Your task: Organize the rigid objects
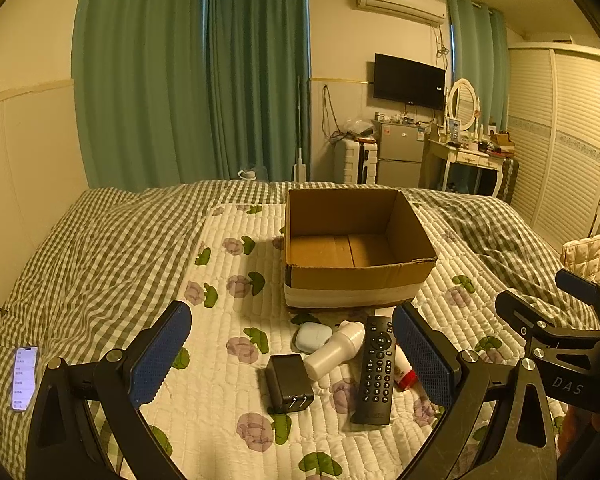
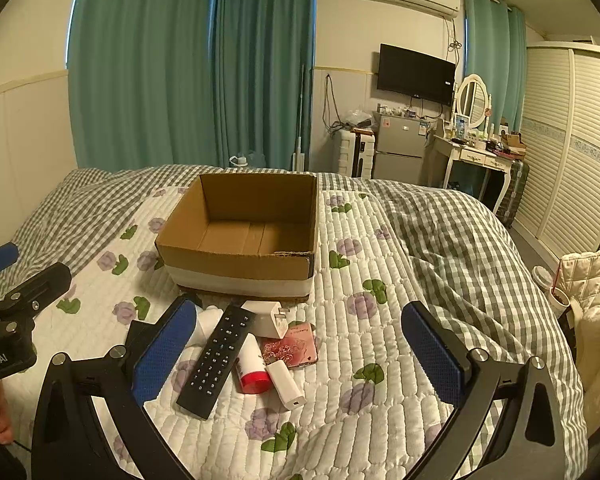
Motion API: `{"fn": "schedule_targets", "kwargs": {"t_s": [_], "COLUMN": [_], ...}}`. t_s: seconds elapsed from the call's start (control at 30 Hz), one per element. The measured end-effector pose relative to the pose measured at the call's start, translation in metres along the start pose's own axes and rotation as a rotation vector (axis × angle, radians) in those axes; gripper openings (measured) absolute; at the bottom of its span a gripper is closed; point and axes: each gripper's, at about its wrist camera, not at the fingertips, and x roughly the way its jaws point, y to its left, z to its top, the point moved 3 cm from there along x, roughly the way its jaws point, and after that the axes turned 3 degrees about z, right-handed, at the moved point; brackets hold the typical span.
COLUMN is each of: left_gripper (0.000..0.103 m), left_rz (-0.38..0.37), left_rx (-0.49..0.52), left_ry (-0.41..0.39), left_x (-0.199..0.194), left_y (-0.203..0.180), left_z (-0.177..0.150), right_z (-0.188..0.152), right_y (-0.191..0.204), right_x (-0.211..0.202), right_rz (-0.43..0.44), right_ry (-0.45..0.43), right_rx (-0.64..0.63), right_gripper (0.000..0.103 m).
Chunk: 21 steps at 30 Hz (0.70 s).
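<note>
**A:** Where did the loose things lie?

**B:** In a small heap on the floral quilt [image 1: 236, 364], just near of the open cardboard box [image 1: 352, 276]. The box stood on the quilt, and nothing showed inside it.

**A:** What made up the heap?

**B:** A black remote control [image 2: 217, 359] ran lengthwise through the middle. To its left lay a white bottle-like object [image 1: 334, 350], a pale blue case [image 1: 313, 336] and a black plug adapter [image 1: 289, 383], its prongs pointing near. To its right lay a white tube with a red cap [image 2: 252, 368], a white plug adapter [image 2: 267, 318], a pink patterned card-like item [image 2: 292, 350] and a small white charger block [image 2: 285, 384].

**A:** And the grippers?

**B:** The left gripper [image 1: 292, 360] hung over the heap, jaws spread wide and holding nothing. The right gripper [image 2: 300, 356] was likewise wide apart and empty, to the right of the first.

**A:** Anything else on the bed?

**B:** A lit phone [image 1: 25, 377] lay on the checked cover [image 1: 92, 248], far off to the left.
</note>
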Motion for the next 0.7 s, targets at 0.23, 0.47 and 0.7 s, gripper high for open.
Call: {"fn": "schedule_targets", "kwargs": {"t_s": [0.23, 0.47, 0.7], "left_gripper": [0.103, 0.103, 0.103], "left_rz": [0.0, 0.001, -0.002], "left_rx": [-0.001, -0.001, 0.0], "left_ry": [-0.001, -0.002, -0.002], "left_x": [0.0003, 0.0, 0.0005], "left_y": [0.0007, 0.0009, 0.0011], "left_z": [0.0004, 0.0005, 0.001], "right_z": [0.0, 0.0003, 0.0], "right_y": [-0.0003, 0.0002, 0.0001], "right_x": [0.0006, 0.0007, 0.0], "right_rz": [-0.002, -0.001, -0.002], "right_ry": [0.002, 0.002, 0.002], "right_rx": [0.0, -0.001, 0.0], "right_gripper": [0.103, 0.103, 0.103]}}
